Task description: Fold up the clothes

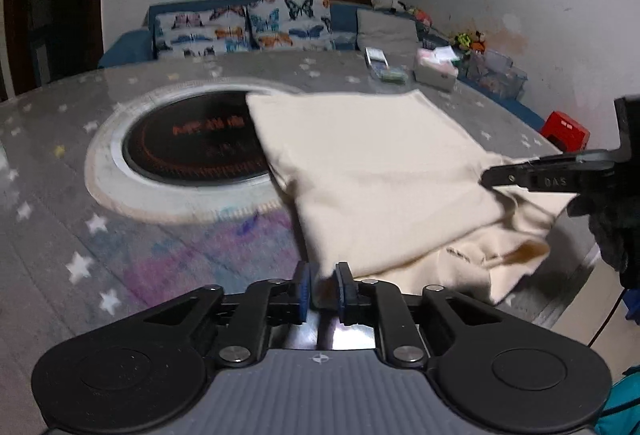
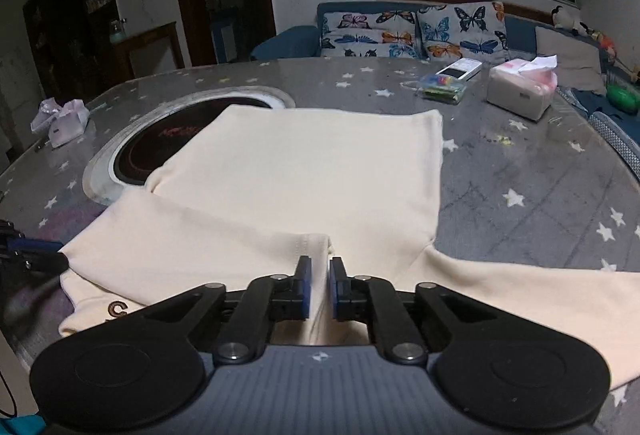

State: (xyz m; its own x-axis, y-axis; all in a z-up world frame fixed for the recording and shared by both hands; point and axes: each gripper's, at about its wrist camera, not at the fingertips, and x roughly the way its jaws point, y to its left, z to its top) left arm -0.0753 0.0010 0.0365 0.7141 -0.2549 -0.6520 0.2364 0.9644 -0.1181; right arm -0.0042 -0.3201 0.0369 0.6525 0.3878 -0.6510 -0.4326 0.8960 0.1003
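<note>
A cream garment (image 2: 304, 175) lies partly folded on the grey star-patterned table (image 2: 520, 171), its far edge over a round black cooktop (image 2: 148, 151). In the left wrist view the garment (image 1: 380, 171) is lifted on its near side. My left gripper (image 1: 322, 285) is shut on the garment's near left edge. My right gripper (image 2: 319, 283) is shut on a folded edge of cloth at the near side. The right gripper also shows in the left wrist view (image 1: 492, 177), pinching the cloth at the right. The left gripper shows at the left edge of the right wrist view (image 2: 36, 259).
A tissue pack (image 2: 520, 91), a clear box of coloured bits (image 2: 442, 87) and a white flat device (image 2: 460, 69) sit at the table's far right. A lilac bag (image 2: 64, 119) sits at the far left. A blue sofa with butterfly cushions (image 2: 412, 31) stands behind.
</note>
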